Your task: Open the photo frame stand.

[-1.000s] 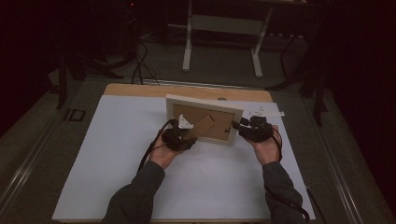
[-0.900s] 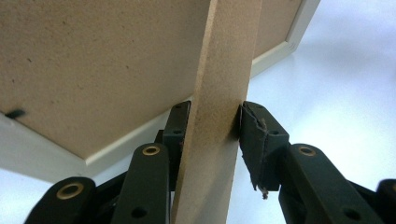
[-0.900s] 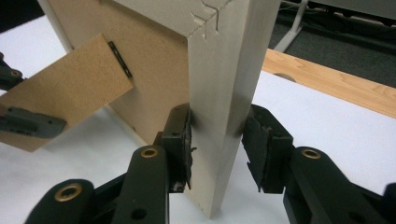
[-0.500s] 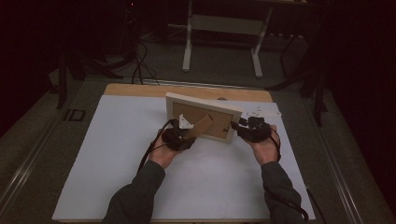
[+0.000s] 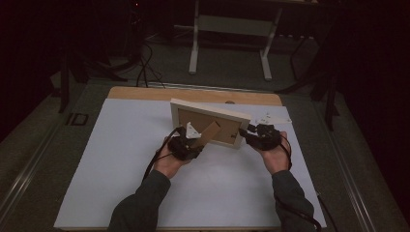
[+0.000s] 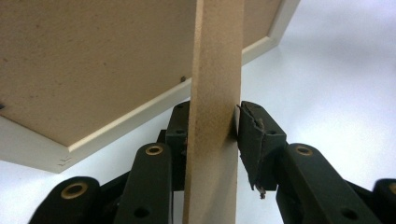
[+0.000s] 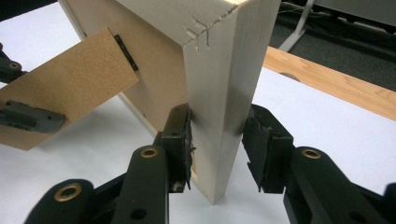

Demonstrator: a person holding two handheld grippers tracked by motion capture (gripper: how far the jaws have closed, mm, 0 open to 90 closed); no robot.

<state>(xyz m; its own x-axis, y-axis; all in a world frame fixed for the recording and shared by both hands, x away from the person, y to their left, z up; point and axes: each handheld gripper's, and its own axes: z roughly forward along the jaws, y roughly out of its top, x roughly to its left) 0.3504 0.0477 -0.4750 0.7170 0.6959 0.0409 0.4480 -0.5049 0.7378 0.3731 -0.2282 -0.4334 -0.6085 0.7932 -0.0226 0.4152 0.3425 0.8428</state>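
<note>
Wooden picture frame [image 5: 210, 123], pale rim, fibreboard back toward the person, standing on edge on the white table sheet [image 5: 121, 159] near the far wooden strip [image 5: 145, 94]. Left gripper [image 6: 212, 133] clamped on the frame's easel stand [image 6: 217, 70], swung out from the back. Right gripper [image 7: 217, 135] clamped on the frame's right side rail.

High view overhead, facing forward-down; both gripper views close, sharing picture frame [image 5: 209, 126].
</note>
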